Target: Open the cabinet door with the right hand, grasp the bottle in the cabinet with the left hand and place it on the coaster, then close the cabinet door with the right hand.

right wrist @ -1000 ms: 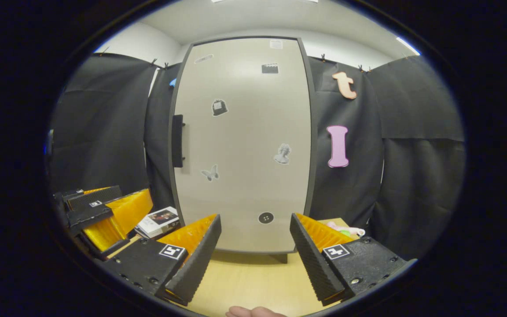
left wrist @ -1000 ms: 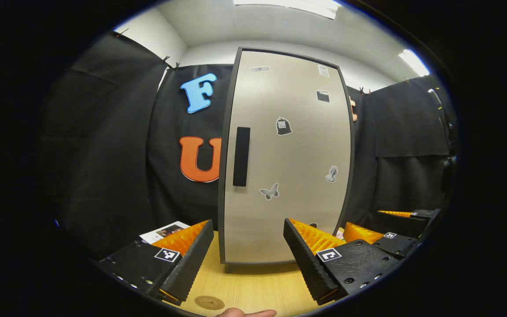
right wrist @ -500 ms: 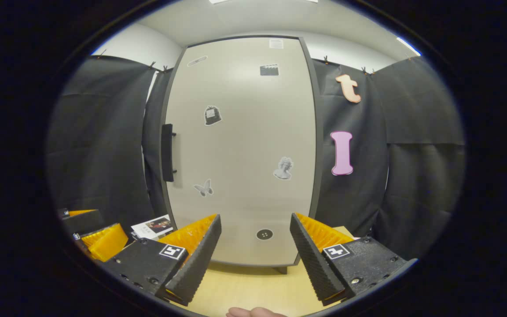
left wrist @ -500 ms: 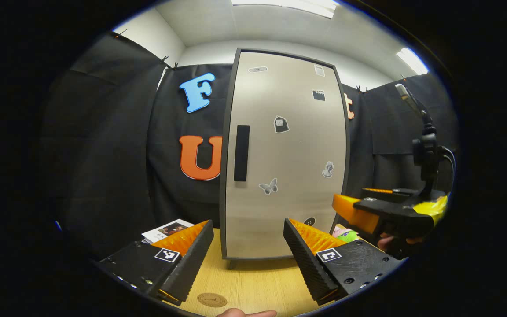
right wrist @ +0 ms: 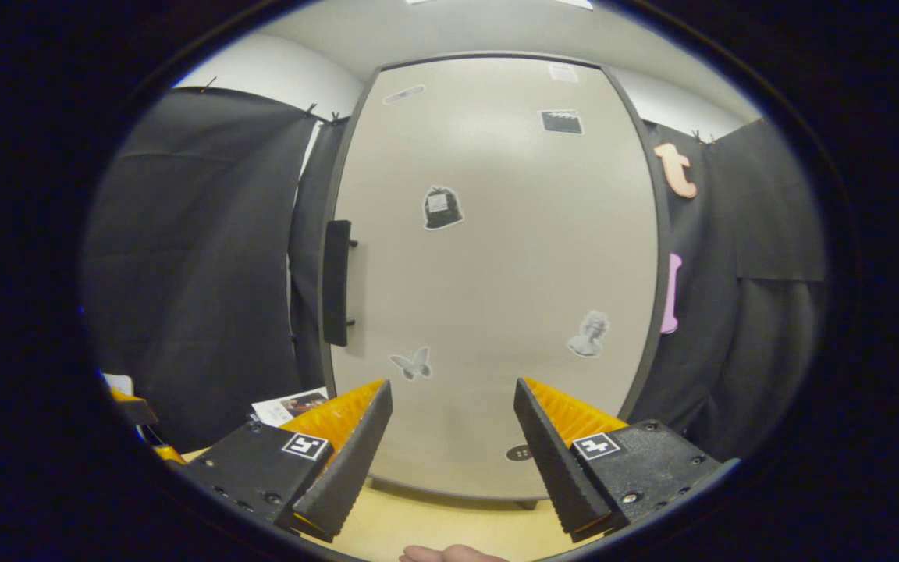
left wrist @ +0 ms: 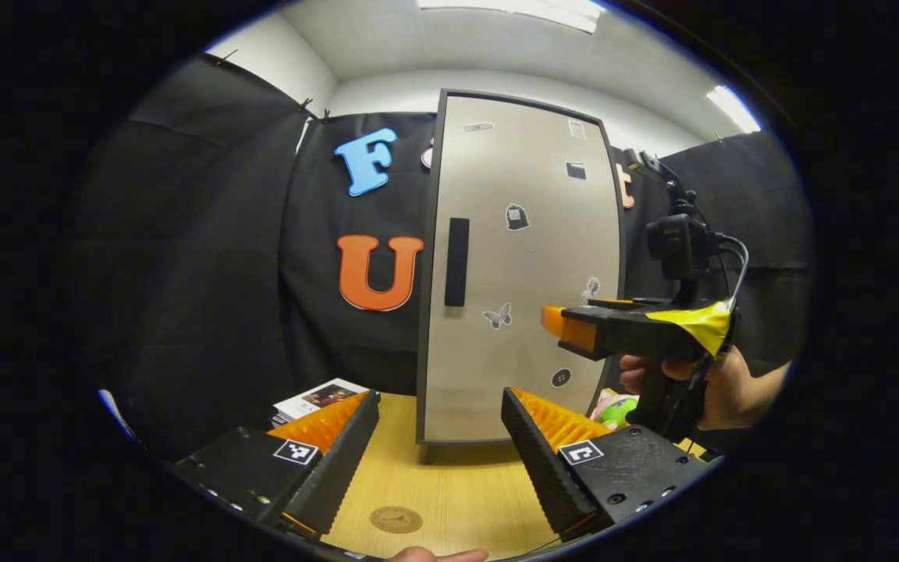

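Stage: very start of the task; nothing finished, every step left.
Cabinet door: stood fully shut at centre frame in the left gripper view; filled the middle of the right gripper view.
Handle: dark vertical bar at the door's left edge, left of centre in the right gripper view; untouched.
Right claw: spread wide at the bottom of its own view, gripped nothing, faced the door panel to the right of the handle; seen also at right of centre in the left gripper view, raised in a hand, clear of the door.
Left claw: wide open at the bottom of its own view, empty, low over the worktop.
Coaster: small round disc on the worktop, bottom centre, bare.
Bottle: presumably behind the shut door; could not be confirmed.
Remaining: reach and pull the handle, take out the bottle, set it on the coaster, shut the door.
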Available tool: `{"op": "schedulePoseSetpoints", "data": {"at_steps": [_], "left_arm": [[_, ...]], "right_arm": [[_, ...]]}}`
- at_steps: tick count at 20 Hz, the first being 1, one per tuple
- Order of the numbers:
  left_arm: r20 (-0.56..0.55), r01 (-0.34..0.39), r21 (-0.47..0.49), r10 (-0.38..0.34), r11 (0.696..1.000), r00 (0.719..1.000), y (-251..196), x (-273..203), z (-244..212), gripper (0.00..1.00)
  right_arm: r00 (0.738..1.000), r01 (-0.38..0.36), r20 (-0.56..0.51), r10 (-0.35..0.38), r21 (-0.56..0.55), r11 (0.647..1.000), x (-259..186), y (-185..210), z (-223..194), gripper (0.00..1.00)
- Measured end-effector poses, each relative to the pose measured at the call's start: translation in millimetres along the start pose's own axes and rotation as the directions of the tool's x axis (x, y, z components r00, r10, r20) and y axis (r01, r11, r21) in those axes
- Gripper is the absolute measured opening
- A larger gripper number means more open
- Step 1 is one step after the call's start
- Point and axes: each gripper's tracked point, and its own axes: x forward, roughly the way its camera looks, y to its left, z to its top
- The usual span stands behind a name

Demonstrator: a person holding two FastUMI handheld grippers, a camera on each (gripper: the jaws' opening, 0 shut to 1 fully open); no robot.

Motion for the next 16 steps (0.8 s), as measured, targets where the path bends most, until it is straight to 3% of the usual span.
{"op": "schedulePoseSetpoints", "data": {"at_steps": [3,11,16], "left_arm": [[-0.022,-0.079,0.025,0.079,0.997,0.997,25,-9,-8,0.96],[-0.040,-0.278,-0.036,0.277,0.960,0.960,91,-37,-20,0.96],[-0.056,-0.352,-0.058,0.349,0.934,0.935,115,-51,-28,0.95]], "right_arm": [[0.999,-0.043,-0.013,0.043,-0.012,0.999,26,20,4,0.98],[0.988,-0.149,0.020,0.151,-0.070,0.986,76,87,29,0.99],[0.987,-0.151,0.030,0.155,-0.108,0.983,93,107,35,0.99]]}}
